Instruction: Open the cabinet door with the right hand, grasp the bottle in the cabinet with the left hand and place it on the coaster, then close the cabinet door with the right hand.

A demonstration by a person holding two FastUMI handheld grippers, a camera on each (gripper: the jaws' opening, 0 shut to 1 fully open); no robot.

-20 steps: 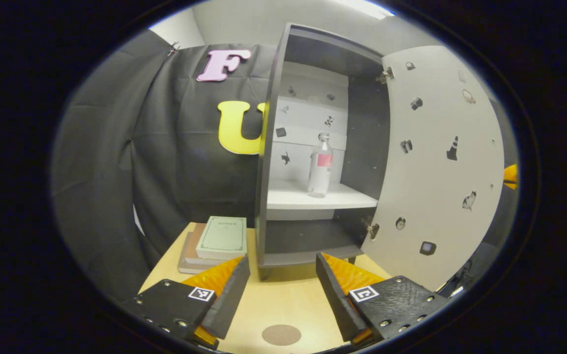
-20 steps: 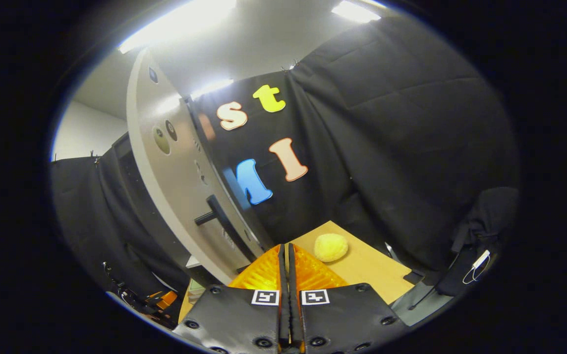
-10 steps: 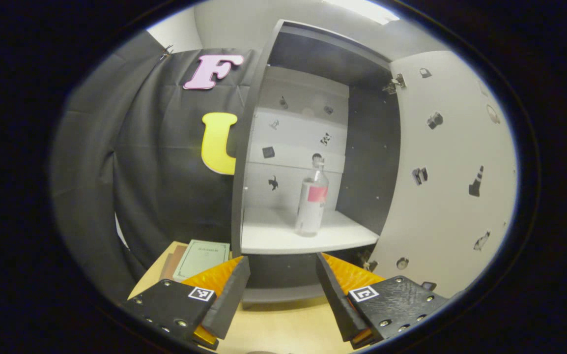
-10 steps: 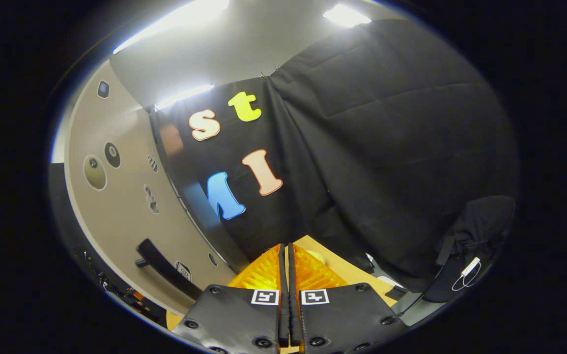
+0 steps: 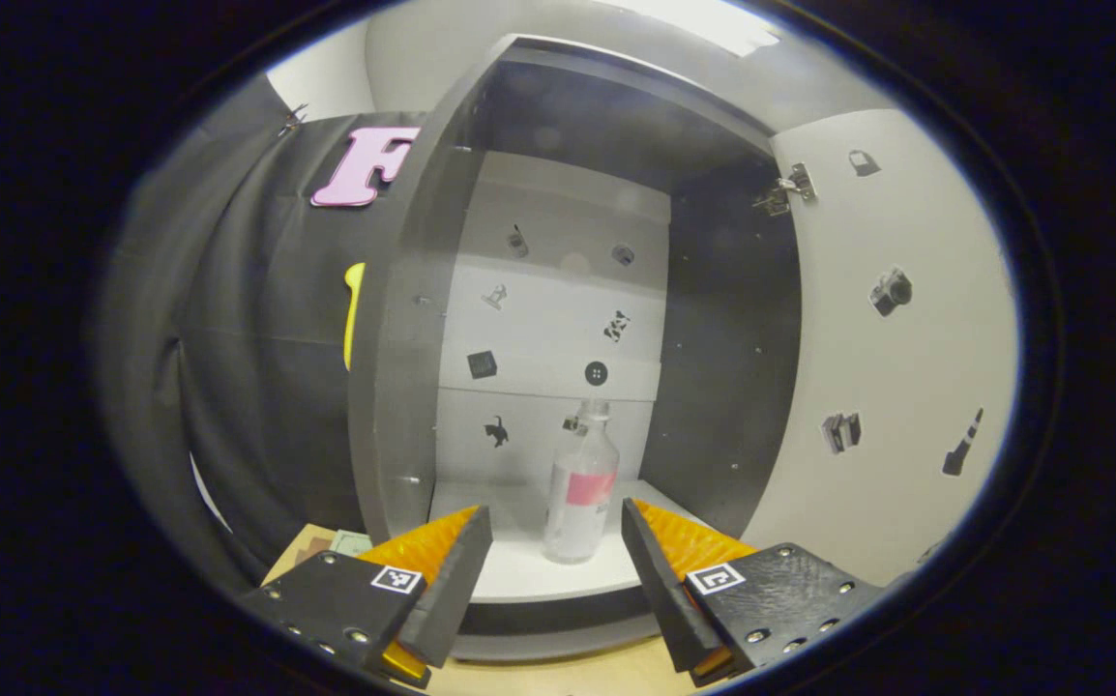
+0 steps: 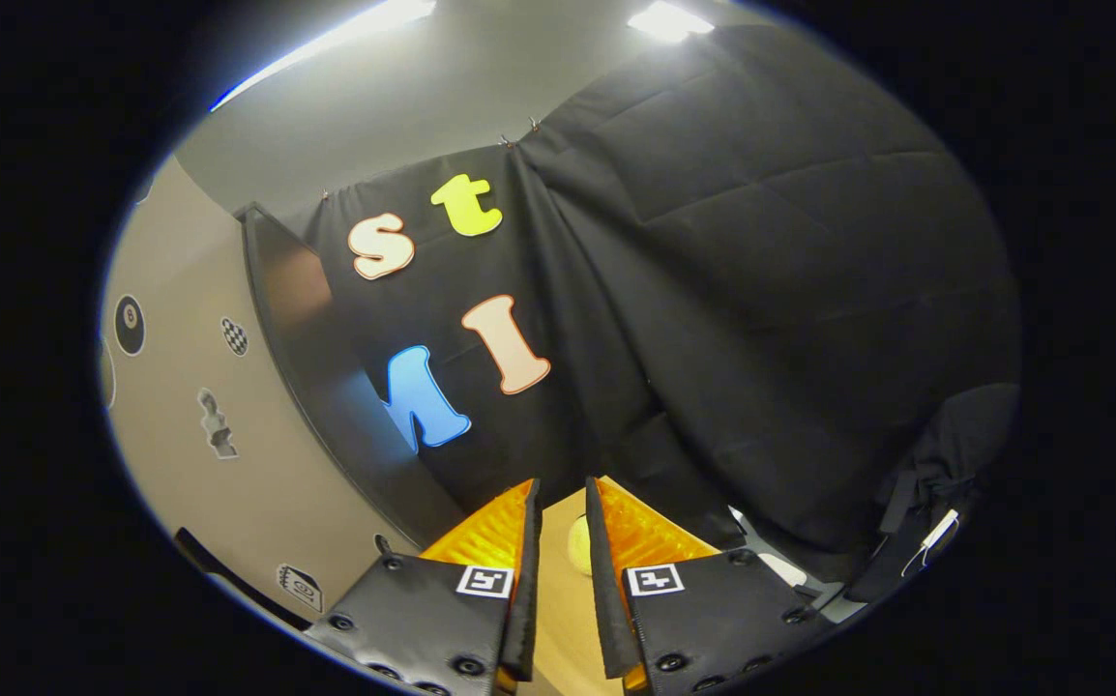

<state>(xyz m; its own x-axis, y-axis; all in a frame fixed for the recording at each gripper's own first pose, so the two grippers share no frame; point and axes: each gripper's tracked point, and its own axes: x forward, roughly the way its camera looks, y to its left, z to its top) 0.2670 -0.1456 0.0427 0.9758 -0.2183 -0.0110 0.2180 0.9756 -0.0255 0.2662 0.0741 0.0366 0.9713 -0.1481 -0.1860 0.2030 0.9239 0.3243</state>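
The left gripper (image 5: 555, 541) is wide open before the bottle (image 5: 579, 488), holding nothing. The right gripper (image 6: 561, 541) is slightly open, half hiding a yellow ball (image 6: 577, 543).

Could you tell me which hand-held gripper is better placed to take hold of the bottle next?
The left hand-held gripper: it is open and faces the bottle, upright on the cabinet shelf. The right hand-held gripper points past the open door toward the booth wall.

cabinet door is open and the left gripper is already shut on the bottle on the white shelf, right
Not quite. The cabinet door is open and the bottle stands on the white shelf, but the left gripper is open, short of the bottle, as the left gripper view shows.
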